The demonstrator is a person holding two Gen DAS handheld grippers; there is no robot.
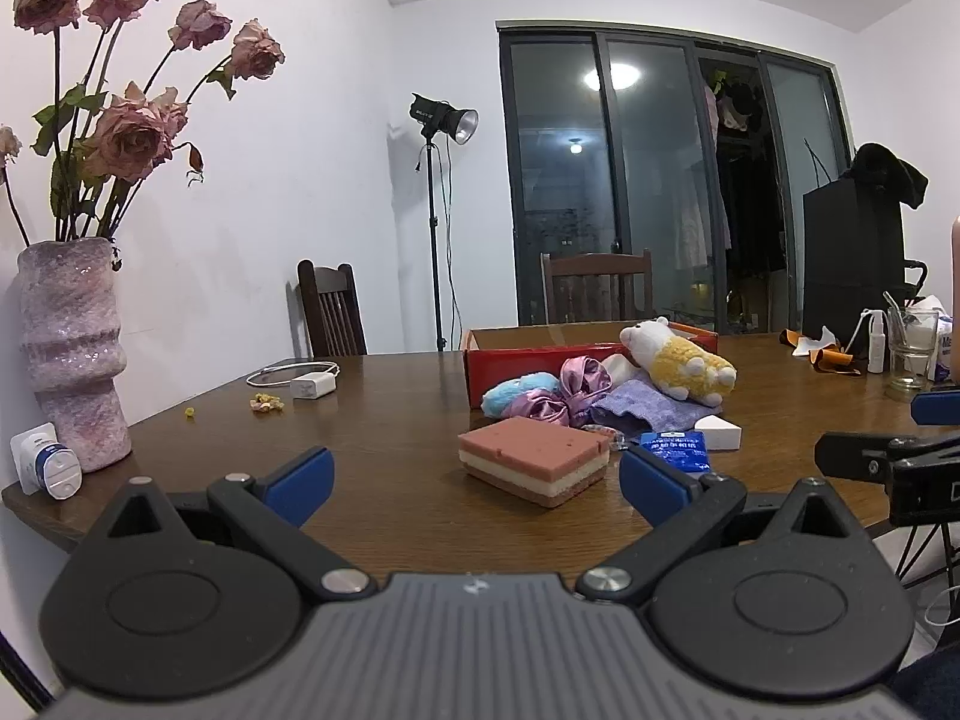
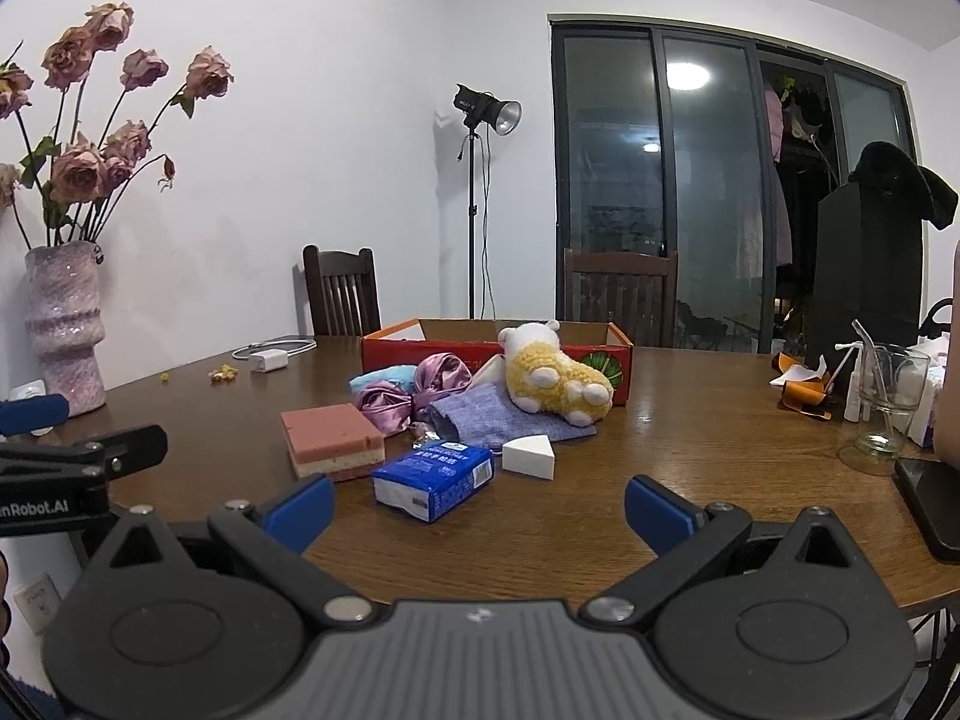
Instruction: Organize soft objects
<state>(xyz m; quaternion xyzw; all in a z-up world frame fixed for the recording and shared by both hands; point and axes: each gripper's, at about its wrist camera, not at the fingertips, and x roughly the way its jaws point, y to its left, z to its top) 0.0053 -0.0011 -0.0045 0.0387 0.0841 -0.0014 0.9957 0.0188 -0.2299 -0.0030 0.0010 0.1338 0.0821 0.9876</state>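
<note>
A pile of soft things lies mid-table in front of a red cardboard box [image 1: 510,363] [image 2: 420,354]: a pink layered sponge [image 1: 531,459] [image 2: 333,438], a blue tissue pack [image 2: 433,477] [image 1: 675,447], a white wedge sponge [image 2: 529,455] [image 1: 719,433], a purple cloth [image 2: 507,417] [image 1: 636,405], shiny purple scrunchies [image 1: 564,393] [image 2: 414,393], a light-blue fluffy piece [image 1: 519,393] and a yellow-white plush animal [image 1: 681,360] [image 2: 555,375]. My left gripper [image 1: 474,483] is open just short of the sponge. My right gripper [image 2: 477,507] is open near the tissue pack.
A pink vase [image 1: 69,354] with dried roses stands at the table's left edge beside a plug adapter [image 1: 45,462]. A white charger [image 1: 312,384] and crumbs lie behind. On the right stand a glass [image 2: 888,402], a spray bottle, orange scraps and a dark phone [image 2: 933,504]. Chairs line the far side.
</note>
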